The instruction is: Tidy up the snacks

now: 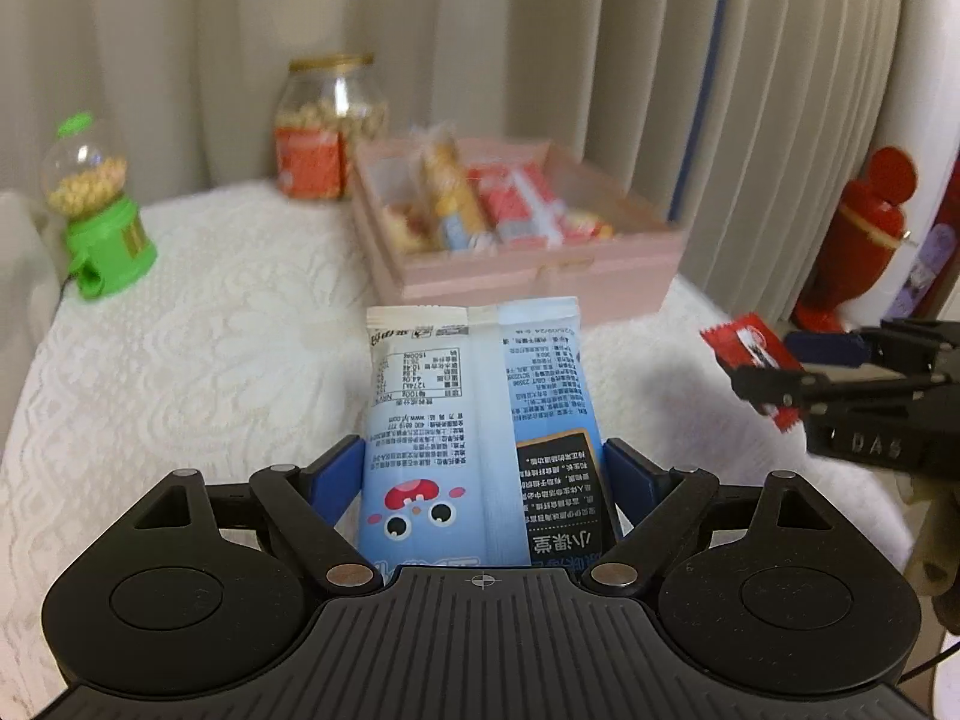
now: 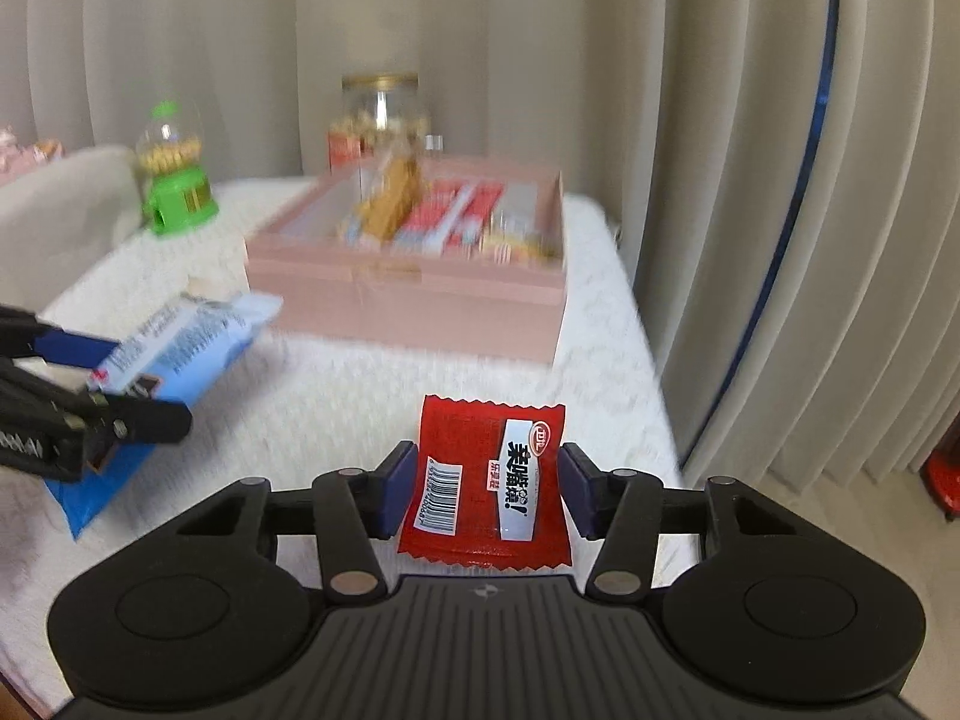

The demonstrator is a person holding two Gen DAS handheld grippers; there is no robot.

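A light blue snack packet (image 1: 474, 408) with a cartoon face sits between the blue pads of my left gripper (image 1: 483, 456), which is shut on its two sides. The right wrist view shows the same packet (image 2: 180, 336) held off the white cloth by that gripper (image 2: 138, 384). My right gripper (image 2: 487, 474) is shut on a small red snack packet (image 2: 468, 444), its pads pressing both edges. In the left wrist view, the red packet (image 1: 750, 342) hangs in the right gripper (image 1: 771, 363) at the right. Ahead stands a pink box (image 1: 540, 282) holding several snack packets.
A white lace cloth (image 1: 210, 330) covers the table. A glass jar of snacks (image 1: 330, 126) stands behind the pink box (image 2: 420, 300), and a green candy dispenser (image 1: 99, 210) stands at the left. Beige curtains (image 2: 750, 180) hang behind and to the right. A red container (image 1: 864, 228) stands off the table's right side.
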